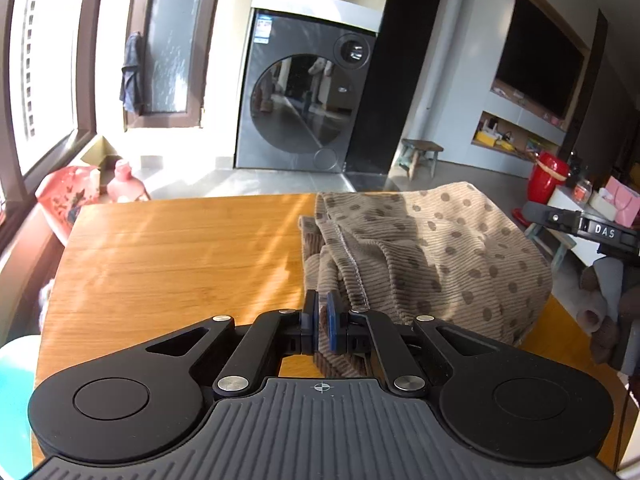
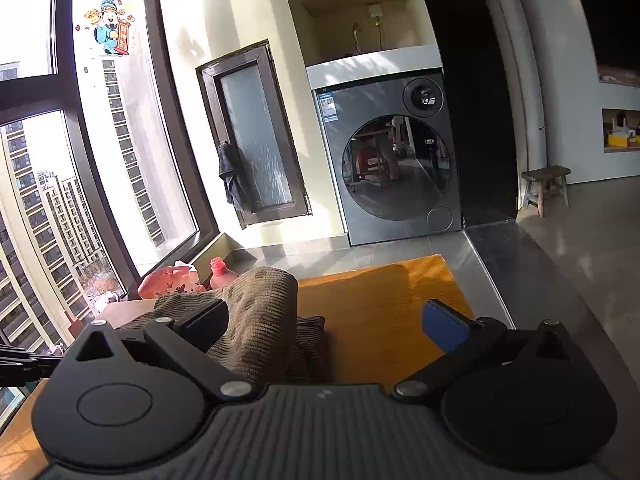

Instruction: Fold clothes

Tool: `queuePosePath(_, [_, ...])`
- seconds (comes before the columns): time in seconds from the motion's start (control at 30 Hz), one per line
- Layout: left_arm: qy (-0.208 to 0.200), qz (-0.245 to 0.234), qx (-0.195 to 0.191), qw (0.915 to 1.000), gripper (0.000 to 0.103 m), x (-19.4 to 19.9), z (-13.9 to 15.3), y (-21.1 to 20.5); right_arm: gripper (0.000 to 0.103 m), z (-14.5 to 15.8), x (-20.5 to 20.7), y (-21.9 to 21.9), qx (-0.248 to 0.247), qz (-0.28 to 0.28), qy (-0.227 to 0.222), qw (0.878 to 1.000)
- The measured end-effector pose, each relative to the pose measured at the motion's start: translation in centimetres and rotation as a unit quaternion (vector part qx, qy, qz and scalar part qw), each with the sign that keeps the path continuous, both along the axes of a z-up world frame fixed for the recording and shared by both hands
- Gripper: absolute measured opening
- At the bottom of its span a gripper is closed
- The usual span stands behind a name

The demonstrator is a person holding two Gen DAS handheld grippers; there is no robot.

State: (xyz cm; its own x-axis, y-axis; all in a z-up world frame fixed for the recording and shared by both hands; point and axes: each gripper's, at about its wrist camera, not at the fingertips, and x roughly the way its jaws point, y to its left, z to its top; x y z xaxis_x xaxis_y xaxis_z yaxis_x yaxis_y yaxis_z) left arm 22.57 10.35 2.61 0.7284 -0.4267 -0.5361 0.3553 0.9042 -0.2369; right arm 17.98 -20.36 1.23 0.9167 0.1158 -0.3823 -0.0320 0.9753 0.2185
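The left gripper (image 1: 322,312) is pinching an edge of the polka-dot ribbed garment (image 1: 432,256) lying bunched on the wooden surface (image 1: 180,248); the right gripper (image 2: 332,326) is hovering with fingers (image 2: 444,326) spread wide, holding nothing

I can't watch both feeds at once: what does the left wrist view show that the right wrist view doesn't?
Only the left wrist view shows the left gripper shut on an edge of the dotted garment, plus the wall TV and a red container.

Only the right wrist view shows the right gripper open, holding nothing, and the window sticker.

Both show the garment bunched on the wooden table, the washing machine and the small stool.
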Motion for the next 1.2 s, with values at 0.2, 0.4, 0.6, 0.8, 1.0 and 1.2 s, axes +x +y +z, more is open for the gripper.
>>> queuePosePath(0.2, [-0.02, -0.111, -0.091, 0.9894, 0.056, 1.7, 3.0, -1.6, 0.103, -2.7, 5.9, 2.1, -0.107, 0.011, 0.071, 0.992])
queuePosePath(0.4, [0.037, -0.139, -0.04, 0.9888, 0.057, 6.9, -0.2, -5.9, 0.103, -2.6, 6.9, 2.6, -0.157, 0.005, 0.064, 0.985])
queuePosePath(0.6, [0.098, -0.123, -0.065, 0.9853, 0.067, 10.0, -4.0, -6.1, 0.103, 1.9, -0.4, 2.1, -0.066, 0.133, 0.005, 0.989])
queuePosePath(0.8, [0.139, -0.131, -0.104, 0.9761, 0.081, 9.8, -4.9, -5.7, 0.103, -1.1, -0.4, 4.5, -0.176, 0.146, 0.045, 0.972])
queuePosePath(1.0, [0.171, -0.232, -0.136, 0.9478, 0.088, 5.8, -5.0, -9.4, 0.103, -0.8, 2.8, 2.0, -0.245, 0.02, 0.027, 0.969])
queuePosePath(1.2, [0.098, -0.245, -0.156, 0.9519, 0.095, 4.4, -1.7, -8.9, 0.103, 0.8, 3.2, -2.5, -0.103, 0.001, 0.029, 0.994])
